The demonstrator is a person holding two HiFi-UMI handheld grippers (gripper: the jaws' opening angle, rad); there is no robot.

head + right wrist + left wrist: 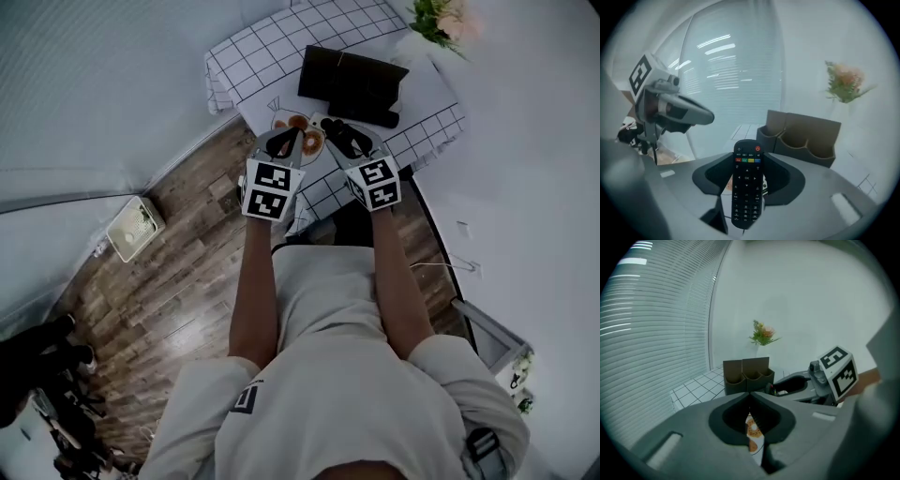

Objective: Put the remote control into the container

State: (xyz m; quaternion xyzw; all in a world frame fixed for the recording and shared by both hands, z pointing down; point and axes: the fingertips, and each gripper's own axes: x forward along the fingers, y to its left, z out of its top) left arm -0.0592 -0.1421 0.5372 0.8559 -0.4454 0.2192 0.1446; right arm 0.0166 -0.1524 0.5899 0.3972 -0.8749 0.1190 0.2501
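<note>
A black remote control (747, 187) stands upright between the jaws of my right gripper (747, 160), buttons facing the camera, and the pads press on its sides. It is held above the table, short of the dark brown container (801, 138) with its open compartments. In the head view the right gripper (339, 139) hovers over the table's near edge, with the container (352, 80) just beyond it. My left gripper (284, 141) hangs beside it on the left; its jaws (750, 397) meet with nothing between them.
The table carries a white checked cloth (253, 56) and a sheet with an orange pattern (300, 127) under the grippers. A vase of flowers (441, 19) stands at the far right corner. A white box (134, 228) sits on the wooden floor to the left.
</note>
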